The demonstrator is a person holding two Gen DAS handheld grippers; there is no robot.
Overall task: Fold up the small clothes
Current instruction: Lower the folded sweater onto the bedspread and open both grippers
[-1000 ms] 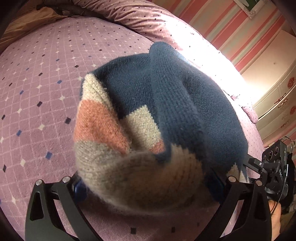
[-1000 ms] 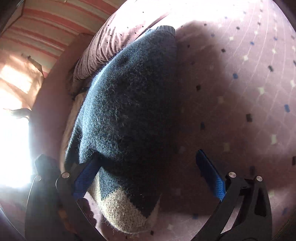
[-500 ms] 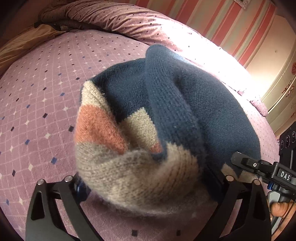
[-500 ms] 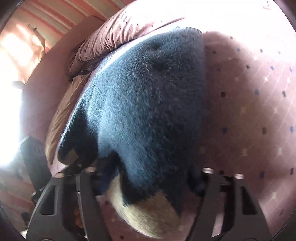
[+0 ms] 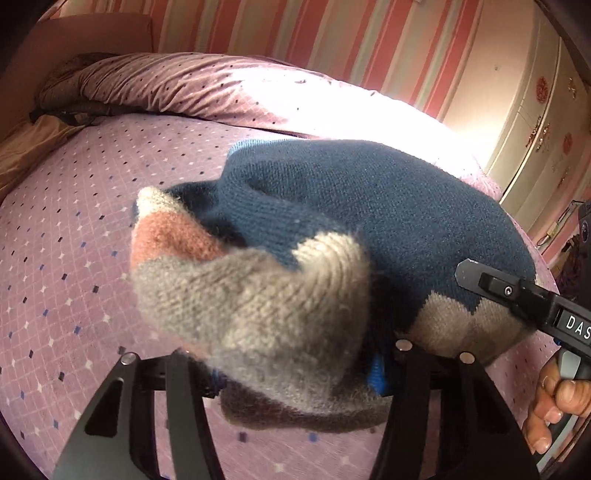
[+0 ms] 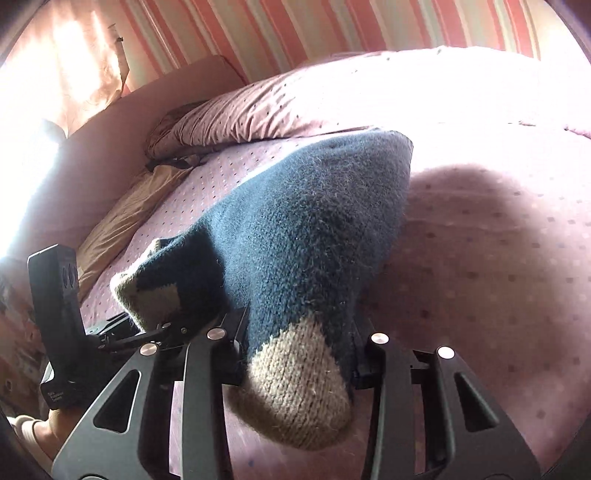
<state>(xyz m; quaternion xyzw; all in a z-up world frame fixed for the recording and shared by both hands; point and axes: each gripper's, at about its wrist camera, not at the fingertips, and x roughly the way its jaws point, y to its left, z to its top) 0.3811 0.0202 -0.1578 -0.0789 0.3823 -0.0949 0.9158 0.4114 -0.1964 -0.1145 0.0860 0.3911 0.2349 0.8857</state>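
Observation:
A small knit sweater (image 5: 388,221), navy with beige and orange blocks, is lifted at its near hem above the purple bedspread (image 5: 74,229). My left gripper (image 5: 299,373) is shut on the beige hem, which bunches over its fingers. My right gripper (image 6: 299,354) is shut on another part of the hem, and the sweater (image 6: 314,229) stretches away from it toward the bed. The right gripper's body (image 5: 535,302) shows at the right of the left wrist view. The left gripper's body (image 6: 59,314) shows at the left of the right wrist view.
A dotted pink duvet (image 5: 192,85) is heaped along the far side of the bed. A tan pillow (image 6: 122,221) lies at the headboard end. A white cabinet (image 5: 543,122) stands to the right, and a striped wall (image 6: 332,26) is behind.
Both grippers closed on the sweater's hem; the right was open a second ago. The hem has been raised and both views now tilt up toward the wall.

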